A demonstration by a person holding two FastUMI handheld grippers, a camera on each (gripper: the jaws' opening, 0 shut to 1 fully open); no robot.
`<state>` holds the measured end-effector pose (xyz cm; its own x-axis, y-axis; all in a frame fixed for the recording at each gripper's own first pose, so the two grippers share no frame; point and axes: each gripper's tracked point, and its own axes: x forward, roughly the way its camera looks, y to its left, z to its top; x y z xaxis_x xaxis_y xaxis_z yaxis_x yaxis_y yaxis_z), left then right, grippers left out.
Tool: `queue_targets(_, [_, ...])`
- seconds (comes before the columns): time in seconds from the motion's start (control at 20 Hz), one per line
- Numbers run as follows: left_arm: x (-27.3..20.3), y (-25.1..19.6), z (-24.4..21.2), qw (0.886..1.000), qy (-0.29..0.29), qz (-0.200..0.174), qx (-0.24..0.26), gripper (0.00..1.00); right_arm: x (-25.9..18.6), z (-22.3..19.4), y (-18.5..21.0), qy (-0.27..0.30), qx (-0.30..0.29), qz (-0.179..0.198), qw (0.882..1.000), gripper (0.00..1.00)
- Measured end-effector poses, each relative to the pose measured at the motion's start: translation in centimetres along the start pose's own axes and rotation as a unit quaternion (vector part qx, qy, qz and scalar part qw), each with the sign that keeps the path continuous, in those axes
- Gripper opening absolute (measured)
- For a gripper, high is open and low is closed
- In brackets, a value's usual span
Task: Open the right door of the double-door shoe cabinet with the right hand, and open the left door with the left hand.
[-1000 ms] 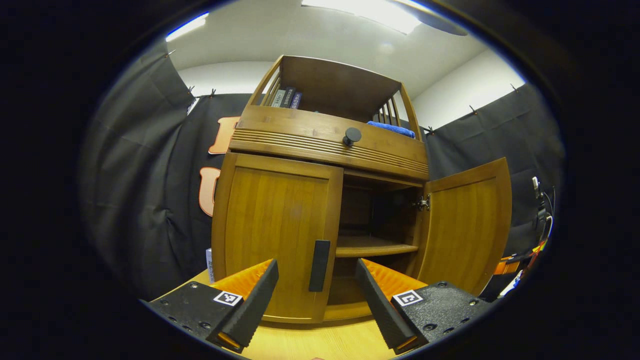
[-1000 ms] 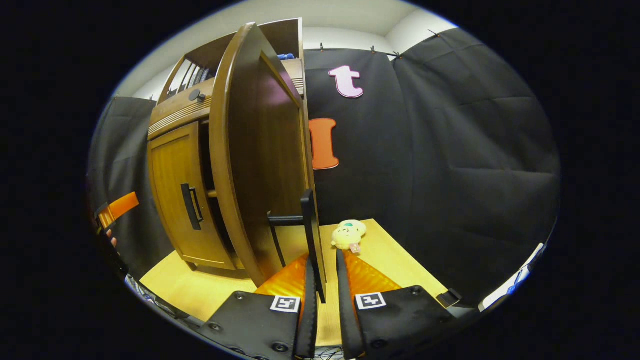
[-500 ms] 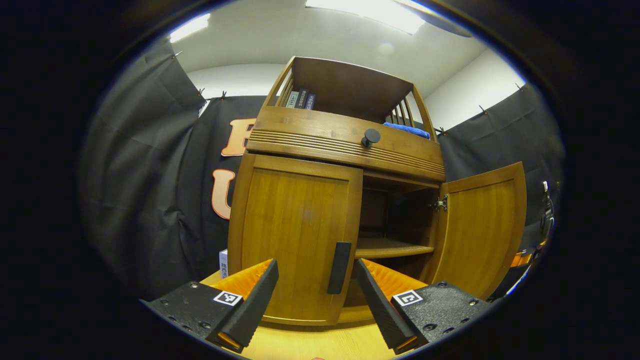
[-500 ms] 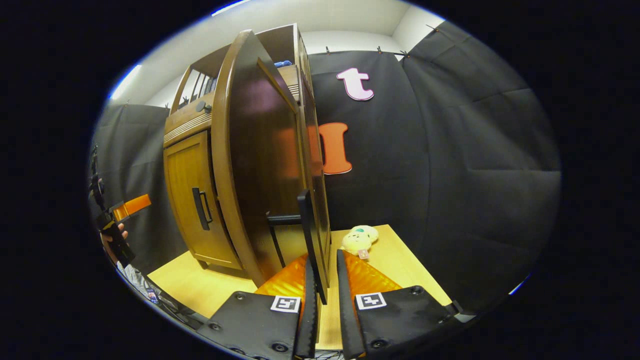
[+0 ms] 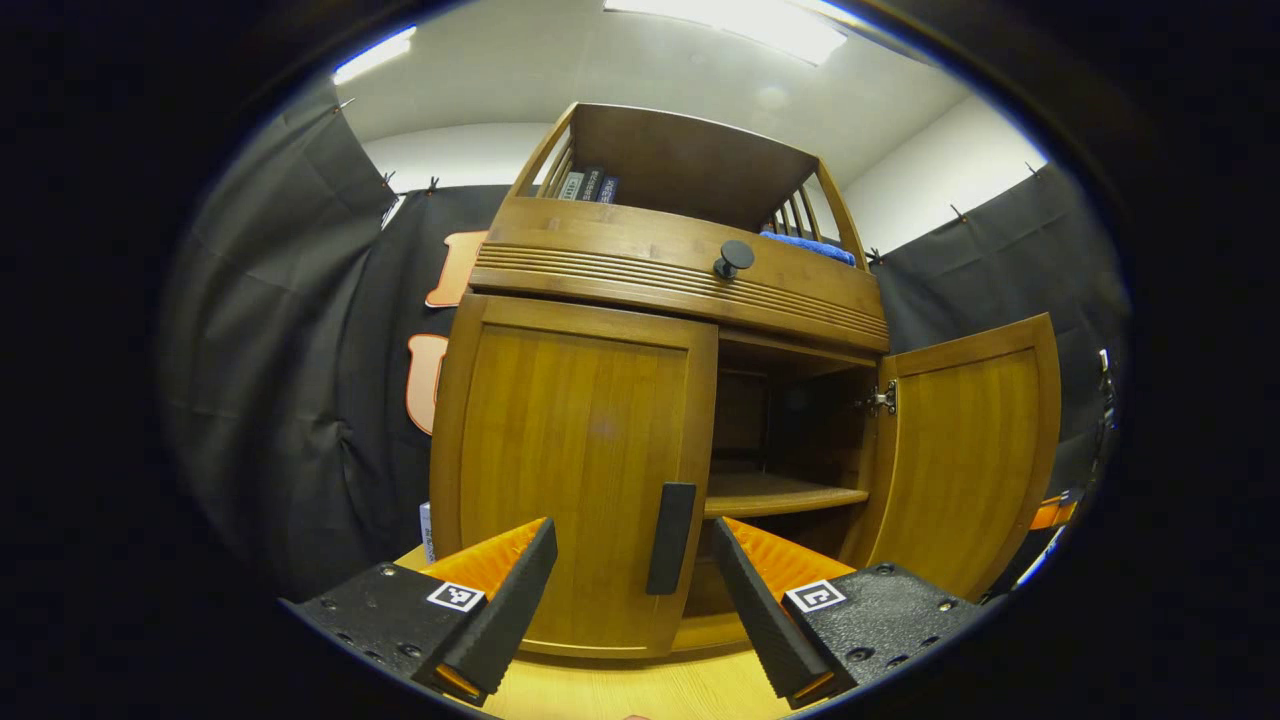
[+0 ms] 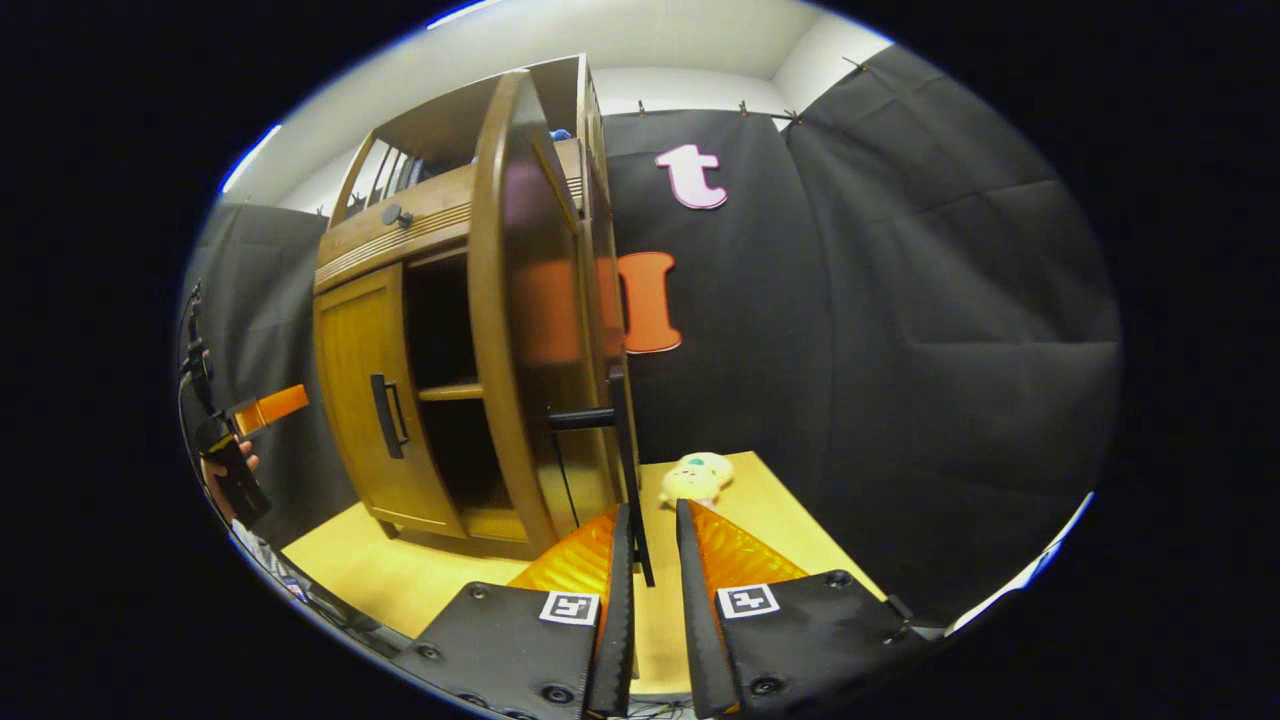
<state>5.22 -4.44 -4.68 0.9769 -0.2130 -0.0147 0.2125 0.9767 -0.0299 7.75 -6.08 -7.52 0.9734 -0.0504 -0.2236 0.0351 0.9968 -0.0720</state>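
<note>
The wooden shoe cabinet [image 5: 640,270] fills the left gripper view. Its left door [image 5: 575,470] is closed, with a dark vertical handle [image 5: 670,538] at its inner edge. My left gripper [image 5: 630,610] is open just short of that handle, one finger on each side of it and not touching. The right door [image 5: 965,450] stands swung out, baring an inner shelf [image 5: 775,492]. In the right gripper view this right door [image 6: 530,320] is seen nearly edge-on. My right gripper [image 6: 652,590] is shut on the right door's handle [image 6: 628,470]. At the far left, a hand holds the left gripper [image 6: 262,410].
The cabinet stands on a light wooden tabletop [image 6: 400,580]. A small plush toy [image 6: 695,478] lies beside the open door. A drawer knob [image 5: 733,258], books [image 5: 587,186] and a blue cloth [image 5: 805,246] are up top. A white box [image 5: 427,530] stands left of the cabinet.
The right door has swung wider, so the cabinet's inside now shows in the right gripper view. The left gripper has shifted slightly in front of the left door's handle and stays open.
</note>
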Motion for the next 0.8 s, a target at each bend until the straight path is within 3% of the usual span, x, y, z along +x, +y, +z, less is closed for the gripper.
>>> queue_targets(0.05, [0.5,-0.2,-0.3,1.000,0.001,-0.003,-0.001,0.95,-0.6,0.3,-0.3,-0.006,0.005,-0.010,1.000,0.23])
queue_targets(0.1, [1.1,-0.4,-0.6,1.000,0.006,-0.005,-0.003,0.92,-1.0,0.5,-0.4,-0.013,0.012,-0.019,1.000,0.30])
queue_targets(0.15, [1.5,-0.5,-1.1,1.000,0.012,-0.008,-0.006,0.92,-1.5,0.7,-0.5,-0.018,0.016,-0.030,0.999,0.30])
queue_targets(0.2, [1.9,-0.7,-1.4,1.000,0.015,-0.012,-0.009,0.92,-1.9,0.8,-0.6,-0.020,0.017,-0.041,0.999,0.17])
queue_targets(0.3, [2.7,-0.9,-1.7,1.000,0.015,-0.017,-0.006,0.95,-2.9,1.3,-0.6,-0.026,0.015,-0.056,0.998,0.30])
queue_targets(0.35, [3.4,-1.0,-1.7,1.000,0.014,-0.019,-0.002,0.95,-3.5,1.7,-0.4,-0.028,0.016,-0.059,0.998,0.17])
queue_targets(0.7, [7.0,-2.0,-3.6,0.999,0.026,-0.017,0.007,0.92,-5.6,2.7,5.1,-0.057,0.027,-0.060,0.996,0.17])
queue_targets(0.75, [8.1,-2.4,-3.7,0.999,0.024,-0.018,0.016,0.92,-5.8,3.1,6.1,-0.065,0.028,-0.058,0.996,0.30])
queue_targets(0.8, [8.7,-2.5,-3.9,0.999,0.024,-0.018,0.023,0.93,-5.7,3.5,7.5,-0.075,0.028,-0.051,0.996,0.30])
